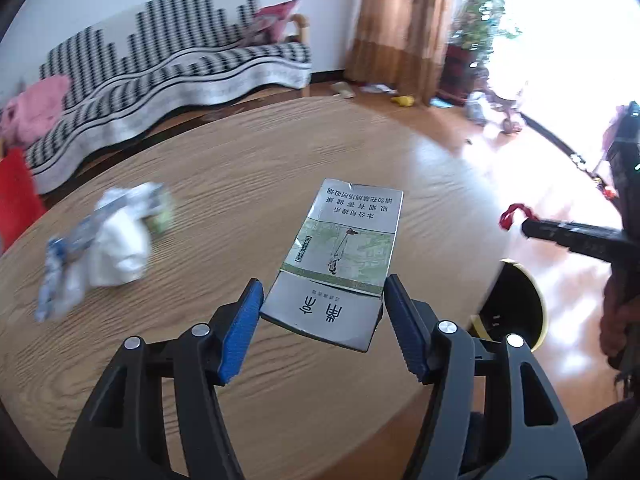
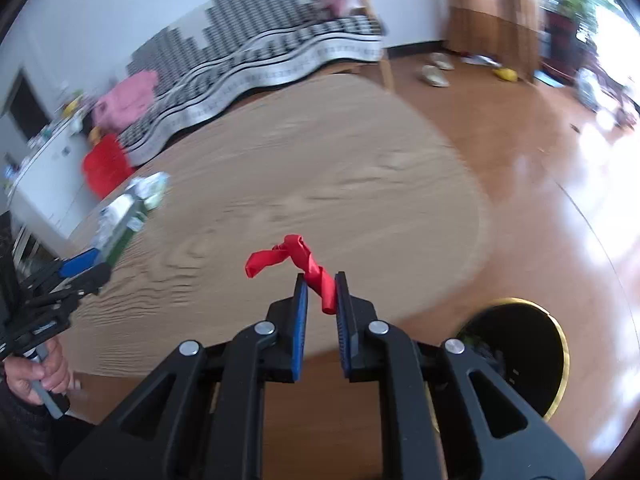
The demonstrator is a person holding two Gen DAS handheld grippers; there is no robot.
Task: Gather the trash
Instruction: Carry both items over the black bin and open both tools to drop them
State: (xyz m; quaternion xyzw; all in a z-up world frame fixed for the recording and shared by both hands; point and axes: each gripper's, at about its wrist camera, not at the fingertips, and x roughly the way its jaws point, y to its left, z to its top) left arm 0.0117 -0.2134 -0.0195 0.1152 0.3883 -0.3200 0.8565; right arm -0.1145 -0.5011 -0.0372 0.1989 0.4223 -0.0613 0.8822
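Note:
My left gripper is shut on a flattened silver and green cigarette pack, held above the round wooden table. My right gripper is shut on a twisted red plastic strip, held near the table's right edge. The red strip and the right gripper also show in the left wrist view. A crumpled pile of white and blue wrappers lies on the table's left side; it also shows in the right wrist view. A black bin with a yellow rim stands on the floor beside the table.
A striped sofa with a pink cloth stands behind the table. A red object sits at far left. Slippers and litter lie on the wooden floor by brown curtains. A potted plant stands at the window.

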